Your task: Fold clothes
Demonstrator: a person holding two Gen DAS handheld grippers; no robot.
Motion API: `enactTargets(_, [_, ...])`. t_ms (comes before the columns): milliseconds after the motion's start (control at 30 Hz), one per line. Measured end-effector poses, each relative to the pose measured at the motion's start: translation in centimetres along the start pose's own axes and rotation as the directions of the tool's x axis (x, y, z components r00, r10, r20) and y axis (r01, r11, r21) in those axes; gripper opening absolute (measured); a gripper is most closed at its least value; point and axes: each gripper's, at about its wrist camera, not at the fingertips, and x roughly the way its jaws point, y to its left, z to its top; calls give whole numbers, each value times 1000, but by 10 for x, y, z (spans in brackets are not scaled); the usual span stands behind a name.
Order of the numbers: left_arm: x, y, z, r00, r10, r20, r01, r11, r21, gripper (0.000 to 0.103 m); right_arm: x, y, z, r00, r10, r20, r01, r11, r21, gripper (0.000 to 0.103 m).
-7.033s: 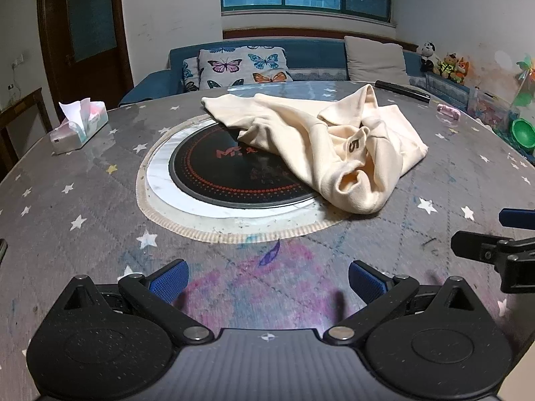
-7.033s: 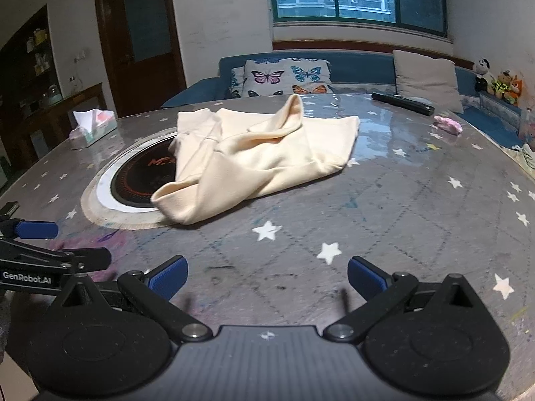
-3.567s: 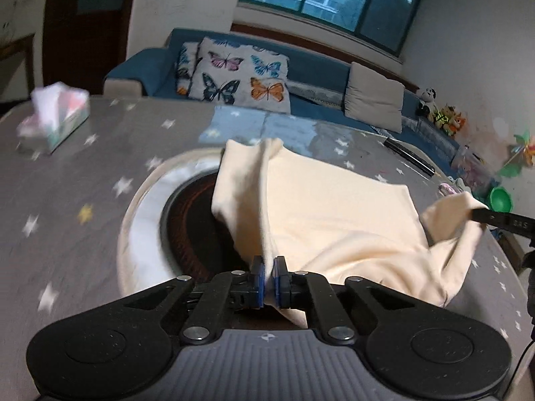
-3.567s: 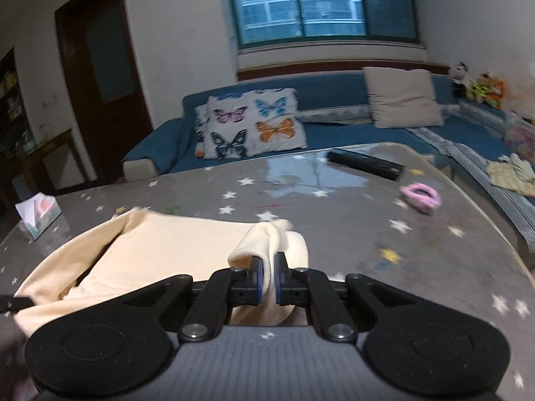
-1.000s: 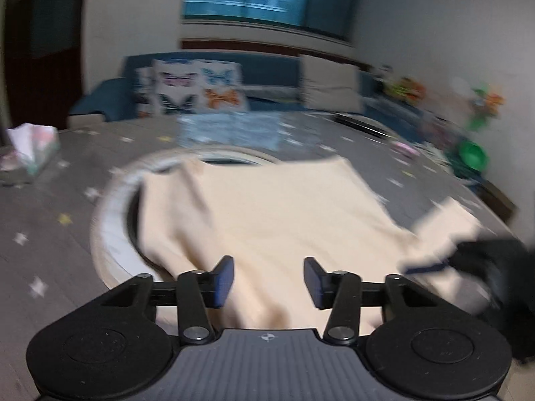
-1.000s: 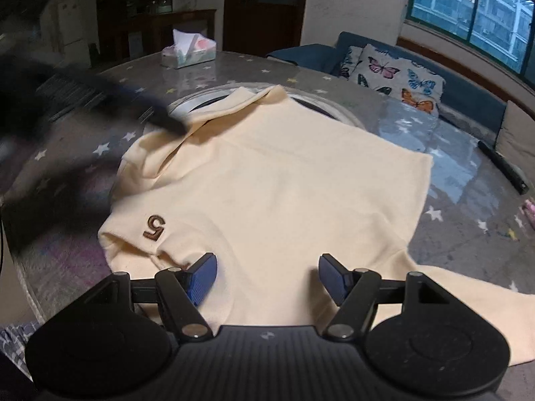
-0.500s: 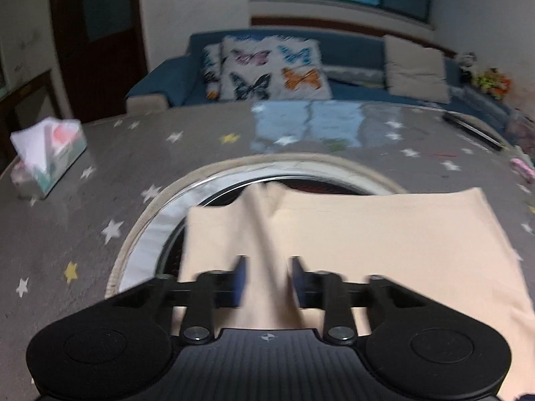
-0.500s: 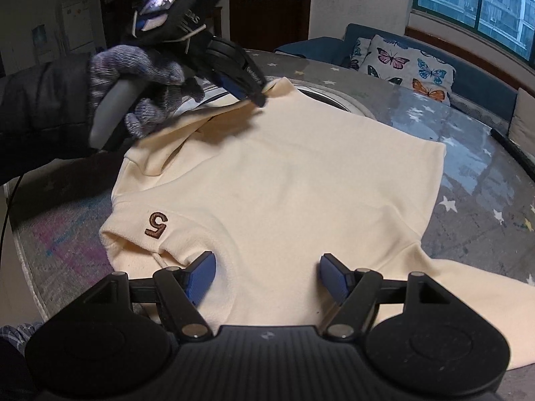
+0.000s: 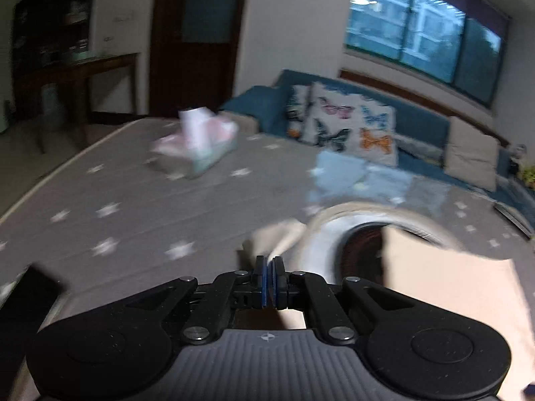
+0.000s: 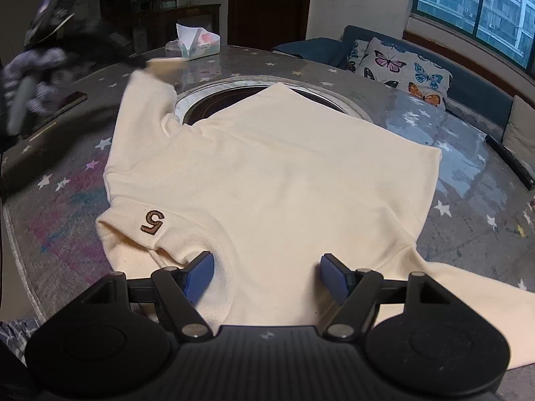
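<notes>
Nearest in the right wrist view, the right gripper (image 10: 266, 275) hovers with its blue pads spread wide over the neck end of the cream sweatshirt (image 10: 274, 173), holding nothing, much as it did half a second ago. The sweatshirt lies spread flat on the grey star-patterned tabletop (image 10: 468, 173), its collar band with a brown "5" patch (image 10: 152, 222) just left of the gripper's left pad, and one sleeve trailing off to the lower right. The body partly covers the round black hotplate (image 10: 230, 100) set in the tabletop's middle.

Farther off at upper left, the left gripper (image 10: 140, 63), held by a gloved hand (image 10: 36, 70), is blurred with motion and pinches the cuff of the other sleeve, which is now drawn out straight toward the tabletop's left edge; half a second ago that gripper sat over the garment's shoulder beside the hotplate. In the left wrist view the left gripper (image 9: 269, 279) has its pads pressed together on a fold of cream cloth, where half a second ago they were slightly apart, and the camera has swung left.

A dark phone (image 10: 58, 107) lies beside the gloved hand. Beyond stand a tissue box (image 10: 194, 45) and a blue sofa with a butterfly cushion (image 10: 401, 67).
</notes>
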Motion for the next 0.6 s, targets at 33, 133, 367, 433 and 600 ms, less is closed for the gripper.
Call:
enactTargets(33, [-2, 11, -5, 1000, 14, -16, -14, 1000, -6, 4, -1, 1, 1, 1000, -4, -4, 4, 1000, -9, 71])
enactTargets(133, [-6, 36, -20, 997, 53, -53, -54, 998, -22, 5, -8, 7, 7, 1000, -18, 1, 18, 999, -51, 71])
enactTargets(367, [-14, 61, -25, 998, 45, -51, -48, 997, -63, 34, -17, 43, 40, 997, 60, 54, -50, 986, -159, 65])
enactTargets(433, [-10, 61, -23, 998, 40, -46, -43, 997, -70, 34, -9, 66, 52, 992, 116, 58, -102, 974, -202, 60])
enactTargets(600, [5, 60, -19, 998, 38, -49, -42, 996, -73, 30, 18, 110, 68, 980, 200, 25, -186, 945, -269, 48])
